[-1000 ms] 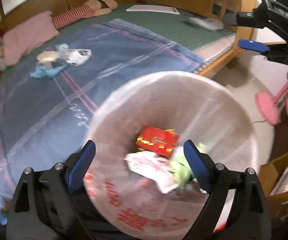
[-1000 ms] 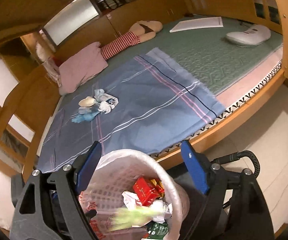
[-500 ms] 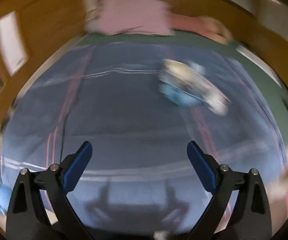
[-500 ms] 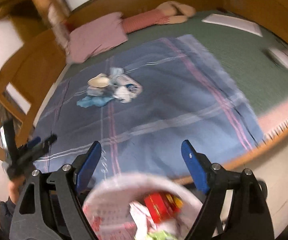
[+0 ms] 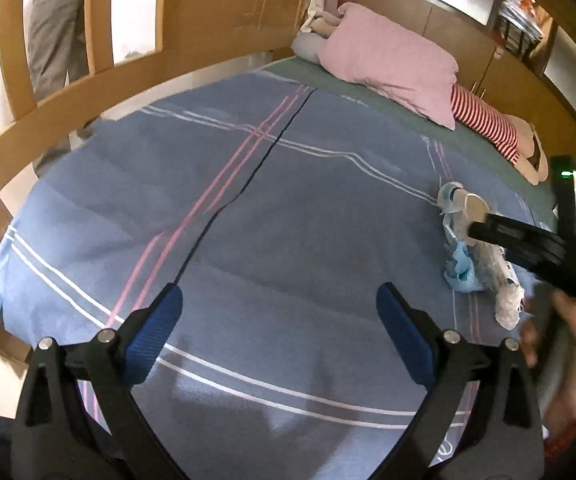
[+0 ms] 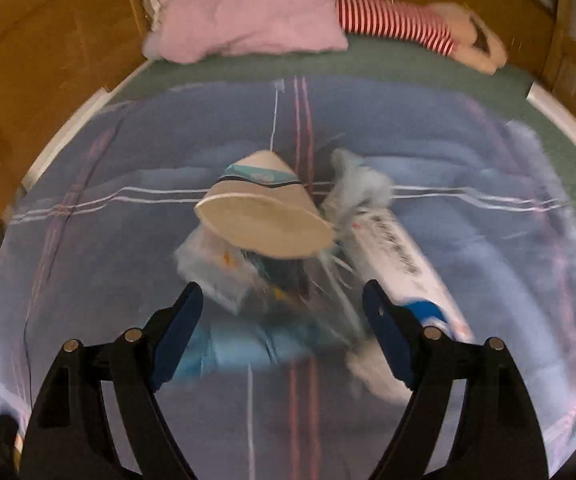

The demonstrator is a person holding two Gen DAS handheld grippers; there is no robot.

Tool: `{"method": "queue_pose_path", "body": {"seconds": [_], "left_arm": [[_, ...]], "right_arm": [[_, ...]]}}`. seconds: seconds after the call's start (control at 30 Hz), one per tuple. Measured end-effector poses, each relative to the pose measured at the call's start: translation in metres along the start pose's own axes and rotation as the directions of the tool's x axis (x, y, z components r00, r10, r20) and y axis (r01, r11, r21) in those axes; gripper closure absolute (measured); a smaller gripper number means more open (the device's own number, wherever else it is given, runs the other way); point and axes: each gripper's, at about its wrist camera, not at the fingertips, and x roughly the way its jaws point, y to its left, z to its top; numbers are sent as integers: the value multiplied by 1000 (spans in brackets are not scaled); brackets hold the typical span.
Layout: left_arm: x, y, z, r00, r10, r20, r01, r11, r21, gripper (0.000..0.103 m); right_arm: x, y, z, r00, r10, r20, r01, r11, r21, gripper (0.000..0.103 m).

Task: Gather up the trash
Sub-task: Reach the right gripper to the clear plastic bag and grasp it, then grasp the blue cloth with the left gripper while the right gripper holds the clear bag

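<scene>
Trash pile [image 6: 288,248] on bed [image 6: 88,240]: paper cup [image 6: 264,208], crinkly wrappers [image 6: 392,248]. Light, soft, crushable. Grip wrapper folds, not cup wall. Right gripper [image 6: 282,320] fingers spread, empty, near pile. Left gripper [image 5: 278,328] fingers spread, empty.

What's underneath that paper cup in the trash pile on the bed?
The paper cup lies tipped over a clear plastic wrapper, with something dark below its rim and light blue material nearer the right gripper. Blur and the cup hide the rest.

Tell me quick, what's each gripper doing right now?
Left gripper: open, holding nothing, over the blue blanket.
Right gripper: open, holding nothing, at the trash pile.
</scene>
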Motion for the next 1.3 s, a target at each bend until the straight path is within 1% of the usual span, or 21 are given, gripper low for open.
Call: {"method": "queue_pose_path", "body": {"seconds": [0.07, 0.1, 0.13, 0.2, 0.23, 0.27, 0.33, 0.4, 0.47, 0.57, 0.7, 0.73, 0.77, 0.83, 0.87, 0.93, 1.0, 1.07, 1.1, 1.23, 1.3], "left_arm": [[1, 2, 0, 999, 37, -4, -37, 999, -11, 6], [6, 2, 4, 999, 46, -5, -46, 999, -25, 6], [7, 6, 5, 999, 54, -5, -54, 997, -47, 6], [7, 16, 5, 998, 62, 1, -62, 991, -122, 6], [6, 18, 5, 998, 65, 8, -63, 986, -153, 6], [2, 24, 6, 997, 74, 23, -69, 980, -187, 6], [-5, 34, 6, 993, 106, 57, -90, 968, -234, 6], [-11, 45, 4, 988, 133, 82, -105, 952, -286, 6], [-12, 55, 4, 987, 135, 86, -100, 940, -327, 6], [-7, 61, 2, 991, 109, 71, -79, 937, -339, 6], [12, 39, 2, 1000, -25, 9, 27, 972, -233, 6], [19, 27, 1, 994, -105, -21, 100, 978, -185, 6], [25, 17, 0, 981, -187, -53, 176, 971, -160, 6], [28, 1, -2, 953, -294, -69, 284, 951, -125, 6], [27, -16, -3, 941, -333, -64, 329, 942, -60, 6], [29, -41, -4, 931, -354, -88, 359, 932, 52, 6], [37, -70, -12, 906, -383, -180, 413, 895, 168, 6], [39, -88, -21, 884, -404, -234, 454, 863, 224, 6], [40, -97, -27, 881, -397, -255, 458, 850, 260, 6], [48, -122, -48, 901, -312, -302, 416, 820, 394, 6], [54, -126, -60, 914, -254, -318, 381, 806, 452, 13]], "right_arm": [[14, -1, 2, 1000, 19, -24, -18, 999, 29, 26], [20, -2, -2, 997, 64, -48, -62, 997, 47, 36], [22, 0, -7, 994, 84, -66, -81, 996, 42, 57], [17, 9, -17, 991, 112, -77, -111, 994, 8, 74], [15, 11, -20, 988, 127, -82, -128, 992, 3, 77], [10, 14, -27, 979, 181, -98, -182, 983, 0, 79], [-4, 28, -46, 930, 337, -148, -340, 940, 7, 80], [-11, 37, -53, 898, 405, -174, -413, 910, -12, 80], [-34, 47, -64, 888, 432, -158, -445, 893, -62, 80], [-61, 33, -59, 878, 472, -78, -475, 880, -30, 80], [-101, -5, -53, 911, 412, 21, -412, 911, 10, 80], [-112, -16, -57, 919, 392, 31, -393, 919, 32, 80], [-124, -32, -63, 929, 370, 32, -371, 926, 66, 80], [-141, -63, -78, 942, 335, 28, -336, 935, 114, 80], [-141, -62, -73, 947, 321, 23, -322, 939, 118, 80], [-150, -80, -86, 960, 279, 10, -278, 951, 133, 80], [-164, -106, -110, 969, 249, -8, -243, 951, 190, 80], [-177, -118, -127, 969, 247, -8, -239, 943, 230, 80], [-182, -123, -134, 969, 246, -3, -238, 941, 242, 80], [-210, -129, -180, 979, 198, 45, -203, 946, 255, 80], [-207, -133, -191, 981, 188, 56, -196, 948, 252, 80]]}}
